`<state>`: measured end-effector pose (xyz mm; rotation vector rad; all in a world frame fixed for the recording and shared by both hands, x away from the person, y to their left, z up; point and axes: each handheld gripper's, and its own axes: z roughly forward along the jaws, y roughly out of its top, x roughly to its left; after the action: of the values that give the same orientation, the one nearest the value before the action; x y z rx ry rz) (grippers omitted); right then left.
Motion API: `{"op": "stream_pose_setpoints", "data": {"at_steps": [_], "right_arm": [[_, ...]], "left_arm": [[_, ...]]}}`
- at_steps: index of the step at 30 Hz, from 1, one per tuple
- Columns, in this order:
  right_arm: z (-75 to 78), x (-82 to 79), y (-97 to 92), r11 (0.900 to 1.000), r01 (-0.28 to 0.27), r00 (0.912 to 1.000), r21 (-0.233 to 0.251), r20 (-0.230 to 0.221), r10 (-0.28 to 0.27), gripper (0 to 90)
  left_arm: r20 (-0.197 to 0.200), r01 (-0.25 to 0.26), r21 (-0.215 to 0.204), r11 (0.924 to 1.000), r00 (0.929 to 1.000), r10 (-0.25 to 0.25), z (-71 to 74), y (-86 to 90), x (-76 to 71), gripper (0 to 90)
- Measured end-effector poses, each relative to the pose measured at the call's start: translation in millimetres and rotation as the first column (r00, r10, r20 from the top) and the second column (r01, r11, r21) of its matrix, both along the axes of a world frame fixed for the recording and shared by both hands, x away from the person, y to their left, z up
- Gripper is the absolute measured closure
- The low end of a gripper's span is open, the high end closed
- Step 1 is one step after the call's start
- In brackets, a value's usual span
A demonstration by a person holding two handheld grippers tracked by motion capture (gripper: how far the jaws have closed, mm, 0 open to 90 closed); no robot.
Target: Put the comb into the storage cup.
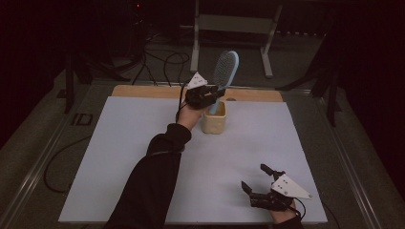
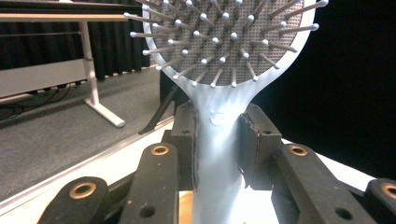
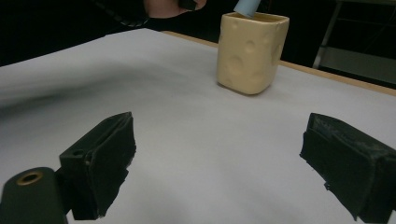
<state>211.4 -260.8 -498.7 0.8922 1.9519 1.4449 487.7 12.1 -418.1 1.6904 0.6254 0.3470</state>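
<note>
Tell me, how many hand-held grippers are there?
2. The left hand-held gripper is at the table's far side, holding a hairbrush over the cup; the right hand-held gripper is open near the front edge.

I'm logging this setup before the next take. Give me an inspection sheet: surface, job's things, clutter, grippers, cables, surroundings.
Surface: white sheet over a wooden table; smooth.
Job's things: blue hairbrush, head up, handle end in the yellow cup; cup upright near the far edge.
Clutter: nothing seen.
Grippers: left gripper shut on the hairbrush handle; right gripper open above the sheet's near right, holding nothing.
Cables: black cables on the floor beyond the table; one at the left.
Surroundings: dark room, grey carpet, white frame legs behind.
</note>
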Motion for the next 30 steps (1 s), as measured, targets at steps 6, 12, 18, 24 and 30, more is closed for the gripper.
{"op": "stream_pose_setpoints", "data": {"at_steps": [6, 12, 18, 24, 30], "right_arm": [[-0.1, 0.0, 0.2, 1.0000, 0.000, 1.0000, 0.001, 0.000, 0.000, 9.4], [-0.3, 0.1, 0.1, 1.0000, -0.001, 1.0000, 0.003, -0.003, 0.001, 9.4], [0.0, 0.1, -0.3, 1.0000, 0.000, 1.0000, 0.004, -0.001, 0.000, 9.4], [0.2, -0.1, -0.7, 1.0000, 0.002, 1.0000, 0.006, 0.001, -0.002, 9.4], [0.3, -0.3, -0.2, 1.0000, -0.001, 1.0000, 0.004, 0.000, 0.001, 9.4]], "left_arm": [[0.001, 0.001, 0.012, 0.9999, 1.0000, -0.001, -8.7, 0.2, 0.9, 70.2], [-0.011, 0.003, 0.031, 0.9995, 0.9999, -0.002, -17.1, -2.4, 1.0, 70.1], [-0.009, 0.006, 0.059, 0.9982, 0.9999, -0.006, -20.7, -5.8, -0.4, 70.0], [-0.011, 0.003, 0.066, 0.9978, 0.9999, -0.002, -24.3, -4.5, -0.2, 70.0], [-0.024, 0.001, 0.070, 0.9975, 0.9997, 0.001, -31.1, -3.3, 1.1, 70.0]]}}
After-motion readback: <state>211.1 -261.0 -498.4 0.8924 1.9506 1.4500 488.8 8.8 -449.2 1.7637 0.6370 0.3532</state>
